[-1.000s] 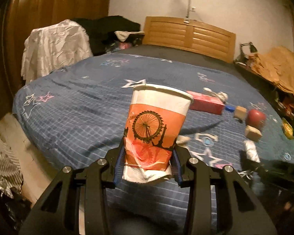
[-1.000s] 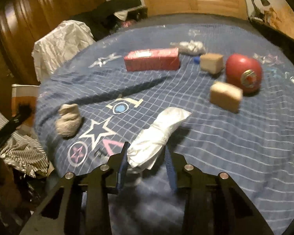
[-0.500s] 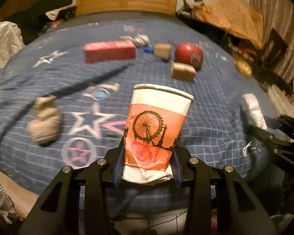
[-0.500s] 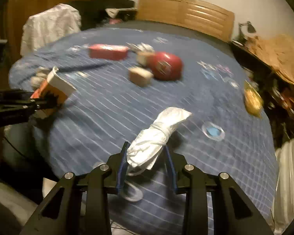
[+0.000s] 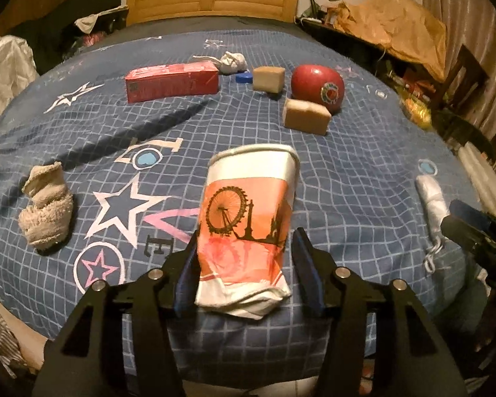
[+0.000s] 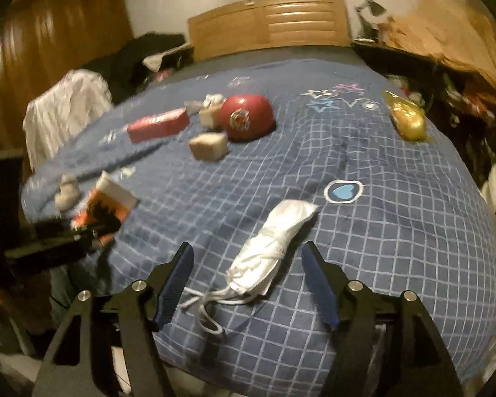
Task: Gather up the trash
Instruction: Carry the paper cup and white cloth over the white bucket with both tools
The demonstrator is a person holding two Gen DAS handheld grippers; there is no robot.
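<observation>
Two grippers hang over the foot of a bed with a blue checked bedspread (image 5: 363, 152). The left gripper (image 5: 246, 271) has just been opening its jaws; a crushed paper cup (image 5: 248, 228) sits between them, the left pad at its side, the right pad clear of it. The cup's print shows a black Ferris wheel and skyline on orange, with no readable words. The right gripper (image 6: 248, 274) has also just been opening, and its jaws stand wide, apart from the rolled white face mask (image 6: 274, 241) between them, which lies on the bedspread with its ear loops trailing toward the camera.

Printed on the spread beneath the cup, the letters "VE" are legible; a second row above reads upside down, beside stars and a blue heart. Farther up the bed lie a red carton (image 5: 172, 81), its small print too fine to read, two tan sponge blocks (image 5: 306, 115), and a red apple (image 5: 317, 87) bearing a round sticker I cannot read. A balled-up beige sock (image 5: 46, 211) rests to the left. A gold wrapper (image 6: 408, 120) is blurred in the right wrist view.
</observation>
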